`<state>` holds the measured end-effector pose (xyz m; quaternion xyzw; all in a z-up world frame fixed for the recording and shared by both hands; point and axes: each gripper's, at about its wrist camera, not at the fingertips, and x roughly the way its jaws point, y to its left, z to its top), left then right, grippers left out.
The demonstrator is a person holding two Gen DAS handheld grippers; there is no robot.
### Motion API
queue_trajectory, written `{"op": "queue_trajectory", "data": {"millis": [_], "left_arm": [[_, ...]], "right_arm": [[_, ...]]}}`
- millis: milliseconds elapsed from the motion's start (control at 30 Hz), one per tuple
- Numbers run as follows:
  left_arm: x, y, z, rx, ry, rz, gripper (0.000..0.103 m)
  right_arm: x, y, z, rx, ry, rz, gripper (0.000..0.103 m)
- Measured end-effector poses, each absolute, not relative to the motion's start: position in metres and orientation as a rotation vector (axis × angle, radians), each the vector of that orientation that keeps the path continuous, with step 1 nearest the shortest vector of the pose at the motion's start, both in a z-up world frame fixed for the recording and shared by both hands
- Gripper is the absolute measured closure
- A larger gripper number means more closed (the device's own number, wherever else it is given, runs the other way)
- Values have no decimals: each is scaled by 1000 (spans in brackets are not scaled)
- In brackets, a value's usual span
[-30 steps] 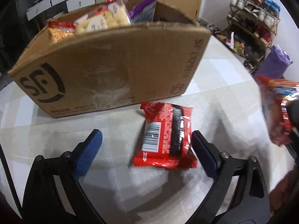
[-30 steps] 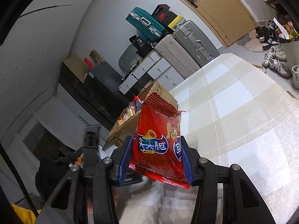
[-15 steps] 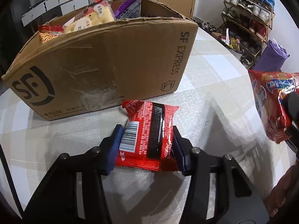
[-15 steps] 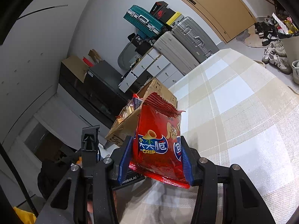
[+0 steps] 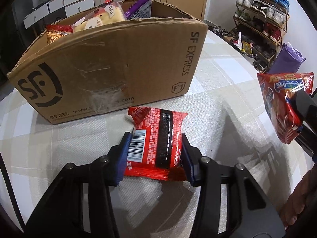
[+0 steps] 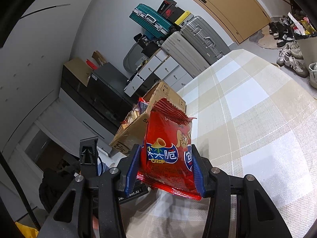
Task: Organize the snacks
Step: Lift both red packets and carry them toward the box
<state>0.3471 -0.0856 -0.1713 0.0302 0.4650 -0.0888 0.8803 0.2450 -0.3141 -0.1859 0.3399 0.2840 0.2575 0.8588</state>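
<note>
Our left gripper [image 5: 155, 154] pinches packet [image 5: 156, 138] | box [image 5: 111, 69] just ahead, table [image 5: 227, 103] open rightward | right gripper [image 6: 165, 170] pinches crisps [image 6: 168, 148]

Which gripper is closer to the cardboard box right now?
Left. The left gripper grips a red packet on the table just in front of the box; the right gripper holds a crisp bag farther off to the side.

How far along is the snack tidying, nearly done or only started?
Partly done, it seems. Several snacks already sit in the cardboard box. In hand: the left gripper is shut on a red packet lying on the table, and the right gripper holds a red crisp bag in the air. Left: both probably go into the box. No other loose snacks show.
</note>
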Motion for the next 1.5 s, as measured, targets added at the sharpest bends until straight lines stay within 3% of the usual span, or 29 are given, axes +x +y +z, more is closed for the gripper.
{"op": "queue_trajectory", "data": {"millis": [200,600,1133,1500], "left_arm": [[341,-73,-169,56,949,-107,59],[274,-14,-105,-83,831,-115,59],[129,54,-21,-188,622,-133,58],[58,74,-12,-208,609,-151,58]], "right_arm": [[246,-312,-186,715,605,540,55],[226,-280,-169,615,655,530,55],[129,-202,-48,269,472,588,55],[92,-173,-60,158,485,626,55]]}}
